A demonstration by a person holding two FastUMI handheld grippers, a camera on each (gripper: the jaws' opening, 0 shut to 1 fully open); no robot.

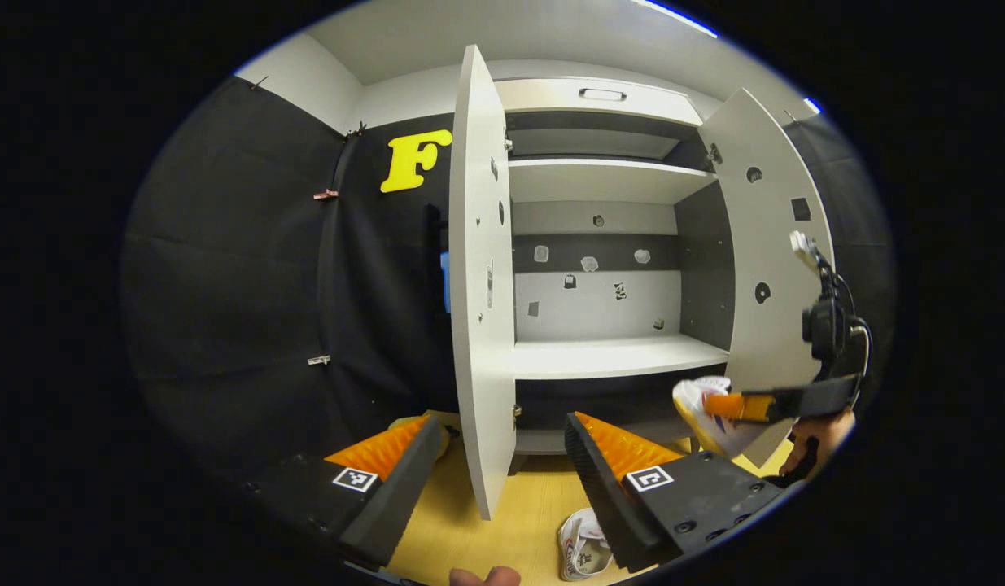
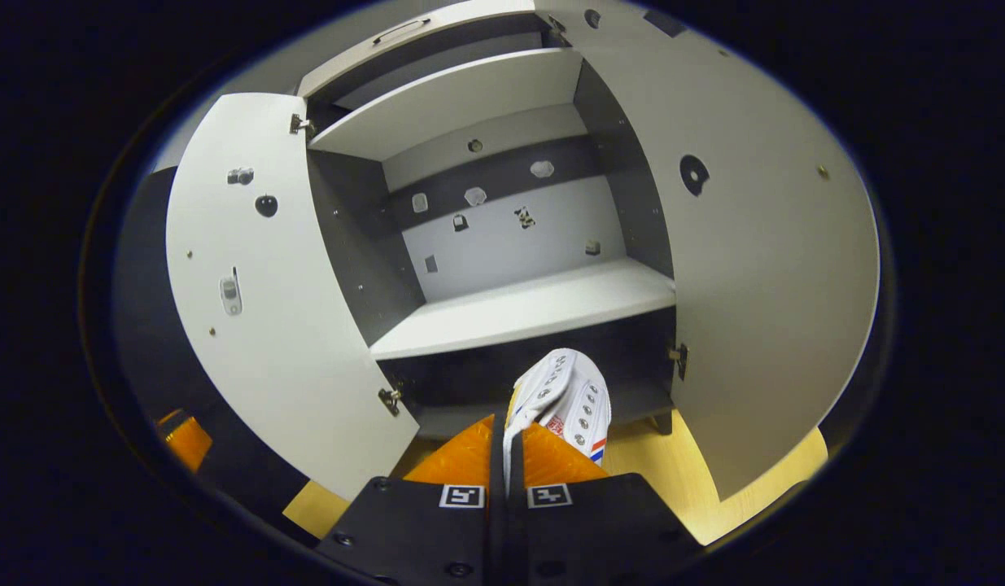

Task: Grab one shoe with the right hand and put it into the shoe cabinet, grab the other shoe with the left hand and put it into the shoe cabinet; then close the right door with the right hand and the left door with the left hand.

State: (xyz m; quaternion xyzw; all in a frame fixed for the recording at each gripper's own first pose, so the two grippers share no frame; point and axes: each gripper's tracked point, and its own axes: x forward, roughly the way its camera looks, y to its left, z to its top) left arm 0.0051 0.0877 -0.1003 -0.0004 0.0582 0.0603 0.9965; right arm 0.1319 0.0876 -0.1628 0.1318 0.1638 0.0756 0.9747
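Note:
The shoe cabinet [image 1: 616,356] stands ahead with both doors swung wide. My left gripper [image 1: 502,425] is open and holds nothing; the edge of the left door [image 1: 478,285] stands between its fingers, farther off. A white shoe [image 1: 583,549] lies on the floor by its right finger. To the right, my right gripper [image 1: 762,404] carries the other white shoe [image 1: 701,399] in front of the right door [image 1: 766,268]. In the right gripper view, my right gripper [image 2: 506,431] is shut on that shoe [image 2: 563,399], toe pointing at the cabinet's bottom shelf [image 2: 535,305].
The floor [image 1: 535,496] is light wood. Inside the cabinet an upper shelf [image 1: 608,179] sits above the lower one. The left door [image 2: 258,325] and right door [image 2: 762,268] flank the opening. A hand [image 1: 819,439] holds the right gripper.

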